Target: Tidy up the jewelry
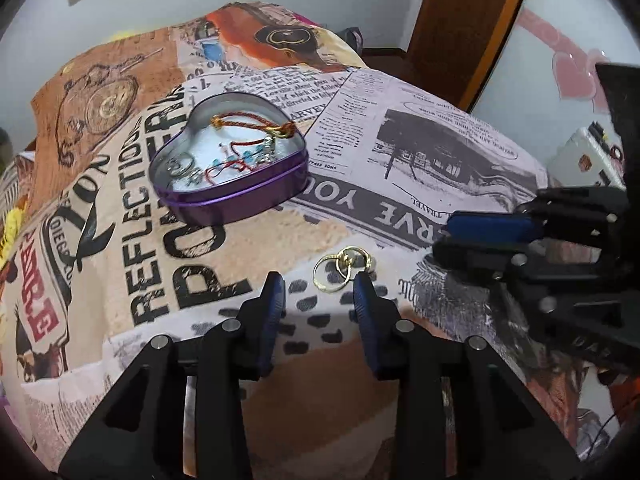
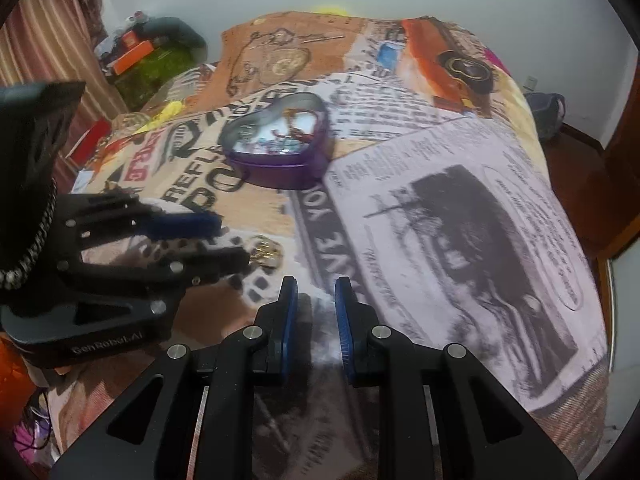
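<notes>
A purple heart-shaped tin (image 1: 236,196) stands open on the bed and holds red cords, a ring and small blue pieces; it also shows in the right wrist view (image 2: 280,168). Gold hoop earrings (image 1: 342,270) lie on the blanket, also seen in the right wrist view (image 2: 266,254). My left gripper (image 1: 320,286) is open and empty, its fingertips just short of the earrings. My right gripper (image 2: 316,292) is open and empty over the blanket; in the left wrist view it (image 1: 444,236) hovers to the right of the earrings.
A newspaper-print blanket (image 1: 420,152) covers the bed. A wooden door (image 1: 460,20) stands at the back right. Clutter and a green mat (image 2: 152,68) lie left of the bed by a striped curtain (image 2: 40,40). A dark bag (image 2: 546,114) sits on the floor.
</notes>
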Demonstrator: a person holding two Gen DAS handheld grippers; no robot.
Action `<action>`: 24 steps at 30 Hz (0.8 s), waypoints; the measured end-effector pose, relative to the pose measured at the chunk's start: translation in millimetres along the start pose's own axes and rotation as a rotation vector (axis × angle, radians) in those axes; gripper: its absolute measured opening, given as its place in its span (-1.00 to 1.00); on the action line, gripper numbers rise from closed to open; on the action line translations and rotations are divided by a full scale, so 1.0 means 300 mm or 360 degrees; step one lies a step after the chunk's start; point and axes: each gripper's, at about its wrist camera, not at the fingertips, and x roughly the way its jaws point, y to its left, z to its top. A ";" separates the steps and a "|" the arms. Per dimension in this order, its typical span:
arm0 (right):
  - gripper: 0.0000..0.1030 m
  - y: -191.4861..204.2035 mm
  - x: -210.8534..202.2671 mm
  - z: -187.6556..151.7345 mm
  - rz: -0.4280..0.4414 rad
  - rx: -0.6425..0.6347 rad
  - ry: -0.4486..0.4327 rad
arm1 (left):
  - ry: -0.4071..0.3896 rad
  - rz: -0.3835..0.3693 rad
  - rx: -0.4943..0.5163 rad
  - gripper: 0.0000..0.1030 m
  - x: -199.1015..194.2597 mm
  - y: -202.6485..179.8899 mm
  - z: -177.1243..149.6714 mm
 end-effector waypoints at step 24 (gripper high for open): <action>-0.67 0.069 0.042 0.057 0.0065 -0.0074 -0.0007 | -0.0182 0.0031 -0.0188 -0.65 -0.121 0.140 -0.025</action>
